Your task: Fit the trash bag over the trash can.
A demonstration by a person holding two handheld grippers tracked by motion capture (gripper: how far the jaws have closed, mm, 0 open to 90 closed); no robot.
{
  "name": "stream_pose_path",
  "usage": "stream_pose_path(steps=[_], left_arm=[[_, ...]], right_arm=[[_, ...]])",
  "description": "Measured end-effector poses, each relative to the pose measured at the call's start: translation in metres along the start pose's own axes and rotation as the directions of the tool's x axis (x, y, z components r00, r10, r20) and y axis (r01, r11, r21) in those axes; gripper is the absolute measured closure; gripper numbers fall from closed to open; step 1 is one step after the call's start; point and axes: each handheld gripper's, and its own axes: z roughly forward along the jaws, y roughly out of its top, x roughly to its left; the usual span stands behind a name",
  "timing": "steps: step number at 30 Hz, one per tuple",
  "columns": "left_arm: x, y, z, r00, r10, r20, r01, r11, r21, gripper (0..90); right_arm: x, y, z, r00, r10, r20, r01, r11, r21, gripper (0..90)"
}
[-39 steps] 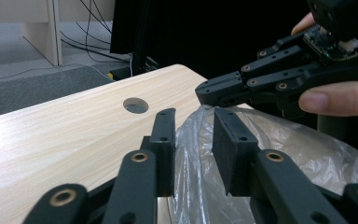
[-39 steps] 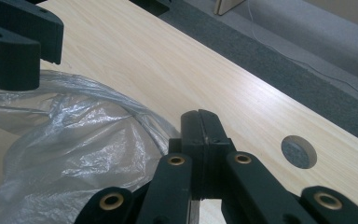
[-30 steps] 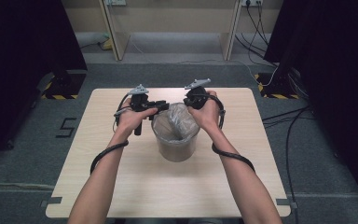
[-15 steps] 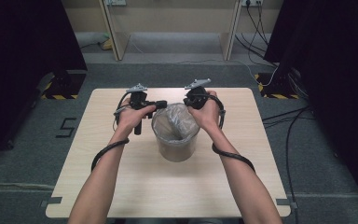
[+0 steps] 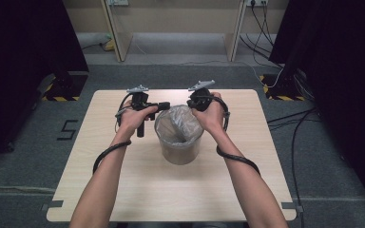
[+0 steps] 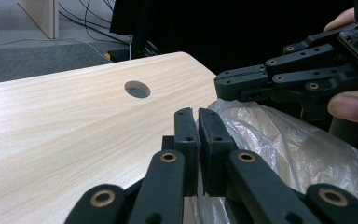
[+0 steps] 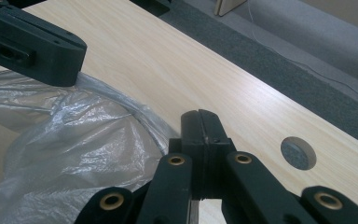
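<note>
Two claws at the rim of one bin, middle of the high view; left claw [image 5: 164, 105] at the upper left of the rim, right claw [image 5: 191, 102] at the upper right, each held in a hand coming from the bottom of the frame.

Left claw [image 6: 198, 122] just closed, jaws now pressed nearly together with a thin slit between them; tips at the edge of the clear plastic liner [image 6: 284, 149], lower right of the left claw view; whether a fold of plastic is pinched, cannot tell. Right claw [image 7: 200, 122] pressed together, jaws flat against each other, just beside the liner [image 7: 65, 154] at the left of the right claw view; pinching plastic or not, cannot tell either.

Bin [image 5: 179, 147] upright on the pale wooden worktop [image 5: 123, 190], a little above the centre of the high view, lined with the crumpled liner [image 5: 178, 124] folded over its rim.

Round cable hole [image 6: 137, 89] in the worktop, upper centre of the left claw view; another hole [image 7: 298, 152] at the right of the right claw view. Grey floor [image 5: 28, 156] around the worktop.
</note>
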Motion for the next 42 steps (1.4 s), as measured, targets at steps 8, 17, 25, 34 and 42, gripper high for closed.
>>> stream_pose_path(steps=[8, 17, 25, 34, 42], left_arm=[[-0.001, -0.002, 0.0, 0.9999, 0.009, -0.011, -0.009, 0.9998, -0.017, 86.7], [-0.004, 0.002, -0.003, 0.9994, 0.034, -0.003, -0.034, 0.9989, -0.032, 87.4], [-0.001, 0.002, -0.003, 0.999, 0.033, -0.03, -0.034, 0.9993, -0.015, 90.0], [0.004, 0.001, -0.001, 0.9987, -0.001, -0.051, 0.001, 1.0, 0.002, 90.0], [0.012, -0.006, 0.001, 0.9974, -0.043, -0.058, 0.047, 0.9973, 0.056, 90.0]], right_arm=[[0.0, 0.0, 0.0, 0.9999, -0.011, 0.005, 0.011, 1.0, 0.002, 90.0], [0.0, 0.0, 0.0, 0.9999, -0.009, 0.006, 0.009, 1.0, 0.003, 90.0], [0.0, -0.001, 0.001, 0.9999, -0.013, 0.01, 0.012, 1.0, 0.008, 90.0], [-0.001, -0.001, 0.001, 0.9999, -0.012, 0.006, 0.012, 1.0, 0.007, 90.0], [-0.001, -0.001, 0.001, 0.9999, -0.014, 0.005, 0.014, 1.0, 0.009, 90.0]])
